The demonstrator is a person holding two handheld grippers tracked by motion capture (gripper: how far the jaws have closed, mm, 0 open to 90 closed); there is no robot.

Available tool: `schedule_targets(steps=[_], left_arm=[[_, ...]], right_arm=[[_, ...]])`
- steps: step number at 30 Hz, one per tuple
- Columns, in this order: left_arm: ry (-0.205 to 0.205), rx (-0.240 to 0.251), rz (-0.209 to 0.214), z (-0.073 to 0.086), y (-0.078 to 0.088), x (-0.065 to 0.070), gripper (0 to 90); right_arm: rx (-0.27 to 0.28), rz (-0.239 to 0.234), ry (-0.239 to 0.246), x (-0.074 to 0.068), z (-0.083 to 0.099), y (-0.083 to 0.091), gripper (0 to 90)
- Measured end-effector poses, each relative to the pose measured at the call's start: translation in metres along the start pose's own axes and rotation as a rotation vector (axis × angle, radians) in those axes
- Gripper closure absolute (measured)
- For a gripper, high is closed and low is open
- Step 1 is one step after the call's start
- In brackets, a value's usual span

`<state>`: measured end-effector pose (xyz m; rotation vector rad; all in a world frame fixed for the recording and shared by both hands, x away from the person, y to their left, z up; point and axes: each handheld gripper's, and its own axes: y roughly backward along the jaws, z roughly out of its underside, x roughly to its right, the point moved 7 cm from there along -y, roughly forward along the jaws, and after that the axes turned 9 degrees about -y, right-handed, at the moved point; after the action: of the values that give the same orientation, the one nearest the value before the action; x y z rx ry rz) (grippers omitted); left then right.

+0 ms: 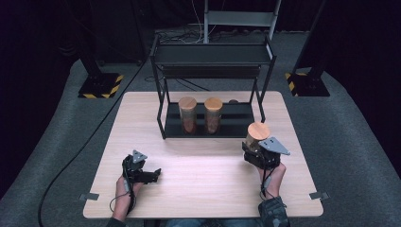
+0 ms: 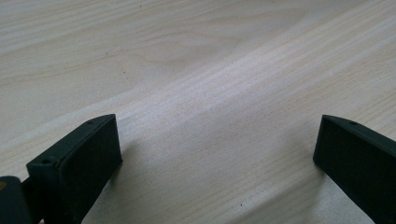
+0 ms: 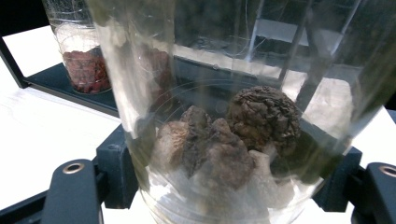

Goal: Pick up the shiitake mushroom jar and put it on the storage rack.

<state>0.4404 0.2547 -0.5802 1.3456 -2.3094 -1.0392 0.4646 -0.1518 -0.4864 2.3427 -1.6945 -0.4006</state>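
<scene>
R gripper (image 1: pixel 257 150) jaws clamped on upright clear glass jar w/ round wooden lid (image 1: pixel 258 134), black metal rack's bottom shelf (image 1: pixel 239 124) just ahead-left; L gripper (image 1: pixel 150 175) jaws open, empty, on desk (image 1: pixel 198 165).

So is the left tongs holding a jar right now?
No, the left tongs stand wide open over the bare wooden table, with nothing between the jaws.

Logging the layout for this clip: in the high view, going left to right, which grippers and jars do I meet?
Left gripper → left jar on the rack's lower shelf → second jar beside it → jar with a wooden lid held in the right gripper.
</scene>
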Motion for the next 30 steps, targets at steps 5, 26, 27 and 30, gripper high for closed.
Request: schedule_targets(steps=[5,26,27,30], left_arm=[[0.000,0.000,0.000,0.000,0.000,0.000,0.1],[0.000,0.000,0.000,0.000,0.000,0.000,0.1],[0.000,0.000,0.000,0.000,0.000,0.000,0.1],[0.000,0.000,0.000,0.000,0.000,0.000,0.1]], right_arm=[[-0.002,0.001,0.001,0.000,-0.001,-0.003,24.7],[-0.001,-0.006,0.000,0.000,-0.008,-0.015,24.7],[-0.001,-0.005,0.000,0.000,-0.008,-0.016,24.7],[0.003,-0.006,-0.002,0.000,-0.010,-0.017,24.7]])
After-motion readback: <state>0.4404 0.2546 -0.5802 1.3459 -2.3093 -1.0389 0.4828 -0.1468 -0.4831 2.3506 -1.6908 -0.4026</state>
